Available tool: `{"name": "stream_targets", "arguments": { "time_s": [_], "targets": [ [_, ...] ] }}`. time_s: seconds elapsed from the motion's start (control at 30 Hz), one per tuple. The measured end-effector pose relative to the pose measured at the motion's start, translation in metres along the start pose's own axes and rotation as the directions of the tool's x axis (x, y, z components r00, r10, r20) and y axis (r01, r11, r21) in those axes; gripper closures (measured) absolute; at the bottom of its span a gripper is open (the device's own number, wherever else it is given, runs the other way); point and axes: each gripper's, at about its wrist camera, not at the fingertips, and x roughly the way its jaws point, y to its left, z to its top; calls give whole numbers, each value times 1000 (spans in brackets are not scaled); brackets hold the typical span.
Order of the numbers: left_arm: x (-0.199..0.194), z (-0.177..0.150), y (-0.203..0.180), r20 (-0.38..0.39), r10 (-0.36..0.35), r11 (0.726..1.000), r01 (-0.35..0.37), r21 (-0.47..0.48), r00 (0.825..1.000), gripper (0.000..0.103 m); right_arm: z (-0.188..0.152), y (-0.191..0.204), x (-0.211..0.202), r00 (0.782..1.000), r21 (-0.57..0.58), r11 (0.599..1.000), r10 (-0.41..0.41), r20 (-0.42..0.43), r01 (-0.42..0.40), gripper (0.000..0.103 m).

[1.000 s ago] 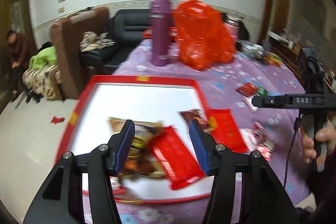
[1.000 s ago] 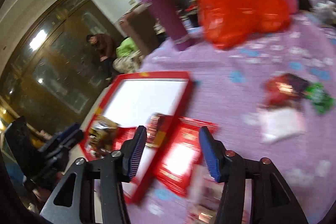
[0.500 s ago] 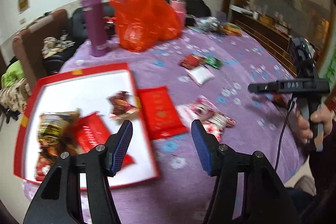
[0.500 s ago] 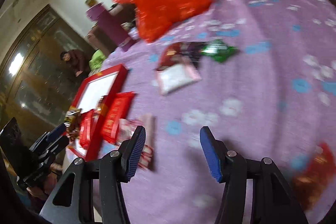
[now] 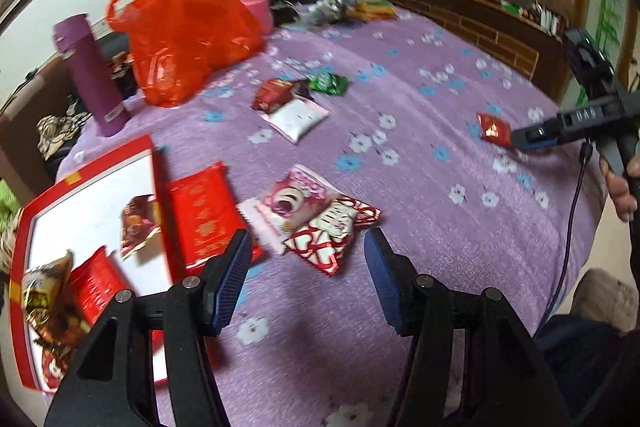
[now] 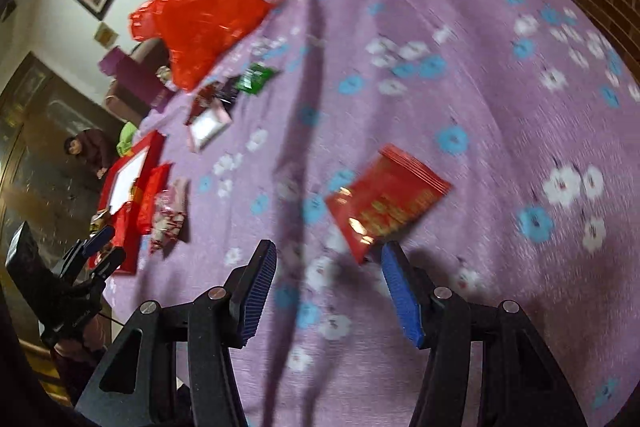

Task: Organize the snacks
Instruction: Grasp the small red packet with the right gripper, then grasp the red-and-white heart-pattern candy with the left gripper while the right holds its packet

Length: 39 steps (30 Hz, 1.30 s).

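Observation:
A red tray with a white floor lies at the left and holds several snack packets. My left gripper is open and empty, just short of a pink packet and a red-and-white packet. A flat red packet lies against the tray's right rim. My right gripper is open and empty, just short of a small red packet; it also shows in the left wrist view. Farther off lie a white-pink packet, a dark red one and a green one.
An orange plastic bag, a purple flask and a pink flask stand at the back of the purple flowered tablecloth. More packets lie at the far edge. A wooden cabinet is to the right.
My left gripper has swung right, off the tray and toward the pink and red-and-white packets. My right gripper has swung right across the table to the small red packet. Both stayed open.

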Motion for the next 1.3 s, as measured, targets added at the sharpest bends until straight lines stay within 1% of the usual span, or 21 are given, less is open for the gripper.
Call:
{"name": "stream_targets", "arguments": {
  "time_s": [0.07, 0.17, 0.23, 0.3, 0.37, 0.4, 0.43, 0.47, 0.53, 0.6, 0.63, 0.73, 0.8, 0.97, 1.07, 1.13, 1.2, 1.3],
  "targets": [
    [6, 0, -4, -18, 1, 1000, 0, 10, 1000, 46, 3, -3, 8, 1000, 34, 999, 13, -8, -13, 45],
    [6, -1, -6, -20, -5, 1000, 6, 16, 1000, 46, 9, 5, 14, 1000, 16, 1000, -10, 8, 9, 45],
    [7, -2, -6, -23, -6, 1000, 6, 14, 1000, 46, 16, 7, 19, 999, 39, 999, -24, 25, 23, 45],
    [8, -2, -6, -28, -2, 1000, 2, 14, 1000, 46, 24, 9, 23, 998, 51, 998, -45, 40, 43, 45],
    [10, -2, -6, -35, -3, 1000, 4, 16, 999, 46, 30, 14, 26, 996, 60, 996, -74, 54, 71, 43],
    [10, -2, -7, -38, -5, 1000, 5, 20, 999, 46, 32, 19, 29, 992, 37, 993, -113, 62, 111, 43],
    [12, -1, -8, -41, -6, 1000, 7, 27, 999, 46, 33, 22, 31, 985, 19, 988, -153, 79, 152, 48],
    [12, -2, -10, -41, -9, 999, 10, 37, 999, 46, 33, 24, 33, 975, 5, 980, -198, 98, 198, 50],
    [12, -2, -12, -43, -21, 998, 24, 50, 999, 46, 33, 33, 38, 945, -41, 951, -298, 132, 305, 59],
    [14, -1, -11, -49, -43, 998, 46, 54, 998, 46, 30, 40, 44, 917, -89, 921, -363, 163, 380, 60],
    [15, 0, -10, -52, -53, 997, 55, 53, 997, 46, 30, 40, 44, 912, -99, 915, -373, 170, 392, 61],
    [24, 4, -8, -72, -85, 995, 88, 39, 994, 46, 30, 36, 43, 910, -96, 915, -370, 187, 392, 63],
    [31, 6, -7, -85, -103, 994, 107, 35, 991, 46, 29, 36, 44, 902, -111, 907, -379, 204, 406, 64],
    [48, 11, -8, -129, -128, 990, 134, 38, 983, 46, 31, 34, 44, 904, -117, 910, -367, 220, 398, 63],
    [59, 11, -12, -169, -177, 983, 184, 24, 970, 47, 31, 32, 43, 909, -116, 917, -350, 226, 382, 63],
    [60, 12, -18, -166, -174, 982, 183, 42, 971, 47, 31, 31, 43, 911, -118, 920, -341, 230, 374, 63],
    [60, 15, -22, -169, -186, 980, 195, 37, 968, 47, 30, 30, 42, 913, -117, 923, -334, 235, 368, 63],
    [60, 20, -22, -163, -161, 985, 168, 34, 974, 47, 29, 29, 41, 918, -118, 928, -320, 236, 354, 62]
  ]
}}
